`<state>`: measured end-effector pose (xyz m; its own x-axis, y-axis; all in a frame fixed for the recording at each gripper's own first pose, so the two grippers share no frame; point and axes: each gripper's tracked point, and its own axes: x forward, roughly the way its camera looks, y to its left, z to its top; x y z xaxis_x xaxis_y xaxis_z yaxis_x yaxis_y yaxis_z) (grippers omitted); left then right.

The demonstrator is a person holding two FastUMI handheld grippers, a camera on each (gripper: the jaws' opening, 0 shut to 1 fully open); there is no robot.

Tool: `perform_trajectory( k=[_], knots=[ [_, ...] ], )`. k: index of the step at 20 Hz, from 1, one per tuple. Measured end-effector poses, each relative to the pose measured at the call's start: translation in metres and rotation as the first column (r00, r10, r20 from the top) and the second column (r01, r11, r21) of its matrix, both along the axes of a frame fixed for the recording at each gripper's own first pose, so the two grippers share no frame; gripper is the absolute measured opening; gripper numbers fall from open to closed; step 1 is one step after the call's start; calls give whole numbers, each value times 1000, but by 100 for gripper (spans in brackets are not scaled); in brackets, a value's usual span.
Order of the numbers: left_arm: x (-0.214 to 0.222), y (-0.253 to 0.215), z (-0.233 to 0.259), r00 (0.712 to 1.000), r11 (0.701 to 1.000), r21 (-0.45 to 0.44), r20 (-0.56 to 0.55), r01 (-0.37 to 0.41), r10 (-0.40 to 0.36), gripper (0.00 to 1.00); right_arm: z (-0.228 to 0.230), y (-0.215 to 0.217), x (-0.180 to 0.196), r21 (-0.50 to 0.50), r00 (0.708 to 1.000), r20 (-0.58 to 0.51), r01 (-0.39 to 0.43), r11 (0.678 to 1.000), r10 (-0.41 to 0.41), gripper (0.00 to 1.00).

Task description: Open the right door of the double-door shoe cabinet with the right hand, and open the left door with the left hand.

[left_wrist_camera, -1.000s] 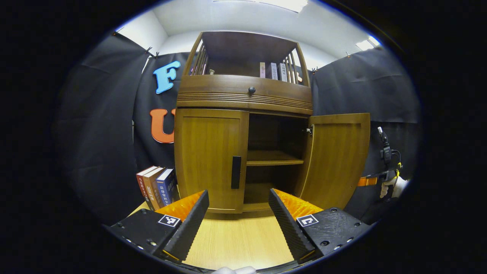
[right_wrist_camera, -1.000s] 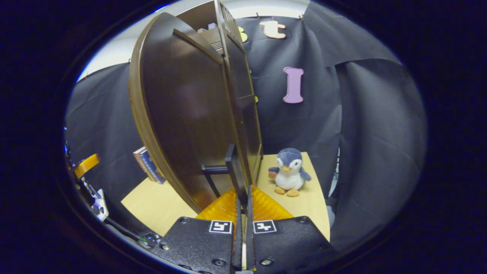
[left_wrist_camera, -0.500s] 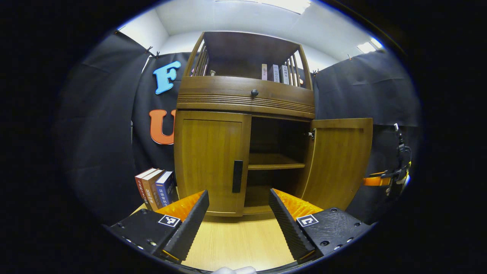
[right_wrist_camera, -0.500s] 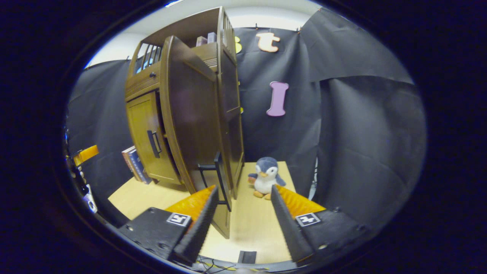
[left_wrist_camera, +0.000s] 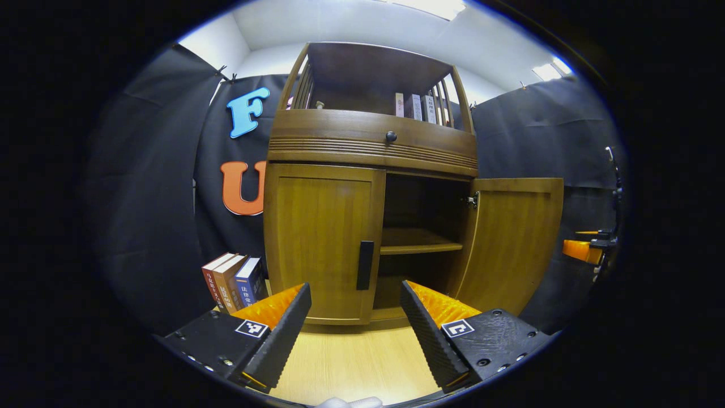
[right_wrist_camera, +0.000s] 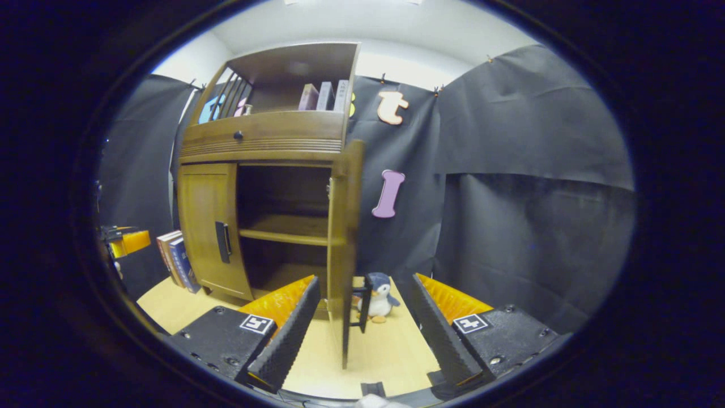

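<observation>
The wooden shoe cabinet point(left_wrist_camera: 374, 141) stands on a light wood table. Its left door point(left_wrist_camera: 320, 243) is closed, with a dark vertical handle point(left_wrist_camera: 365, 265) at its inner edge. The right door point(left_wrist_camera: 512, 243) is swung wide open, baring a shelf point(left_wrist_camera: 416, 248). My left gripper point(left_wrist_camera: 354, 286) is open, a short way in front of the left door's handle and touching nothing. In the right gripper view the right door point(right_wrist_camera: 345, 249) is edge-on, its handle point(right_wrist_camera: 365, 309) between and beyond the fingers of my open right gripper point(right_wrist_camera: 365, 280), apart from them. The right gripper point(left_wrist_camera: 583, 249) also shows at far right.
Three books point(left_wrist_camera: 232, 280) stand left of the cabinet. A plush penguin point(right_wrist_camera: 378, 297) sits on the table point(right_wrist_camera: 391, 351) behind the open door. More books point(right_wrist_camera: 325, 96) are on the top shelf, above a drawer knob point(left_wrist_camera: 391, 136). Black cloth surrounds the booth.
My right gripper has let go of the right door's handle, opened and drawn back, turning to face the cabinet. The left gripper has edged slightly closer to the left door.
</observation>
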<state>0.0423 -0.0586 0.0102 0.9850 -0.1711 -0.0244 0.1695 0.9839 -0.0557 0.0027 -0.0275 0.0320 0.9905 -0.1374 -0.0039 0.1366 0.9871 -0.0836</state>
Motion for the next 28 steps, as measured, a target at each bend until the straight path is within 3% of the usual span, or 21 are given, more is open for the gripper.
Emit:
perform_trajectory(
  k=[5,7,8,12,21,22,24,25,28],
  knots=[
    [0,27,-10,1000,999,26,-7,-20,20,95,-29,54,16,63,999,-13,53,997,-53,100],
    [3,35,-16,1000,999,29,-13,-17,17,100,-46,78,17,92,999,-47,29,995,-24,100],
    [5,36,-18,1000,999,34,-14,-13,14,95,-49,87,18,101,998,-55,17,995,-11,100],
    [30,37,-17,999,998,54,17,-29,28,95,-46,94,23,90,997,-81,20,996,-13,100],
    [163,-21,-40,999,999,42,44,28,-30,95,-40,98,20,73,991,-128,59,996,-49,100],
    [178,-27,-46,999,999,43,36,29,-30,100,-39,97,19,68,989,-133,65,996,-56,100],
    [208,-36,-55,999,999,42,24,25,-26,95,-38,92,17,49,987,-146,81,996,-73,100],
    [219,-41,-60,999,999,36,17,27,-28,100,-36,91,16,41,986,-147,85,995,-79,100],
    [250,-51,-69,1000,999,36,5,30,-30,95,-35,91,14,25,984,-152,93,995,-88,100]
  ],
)
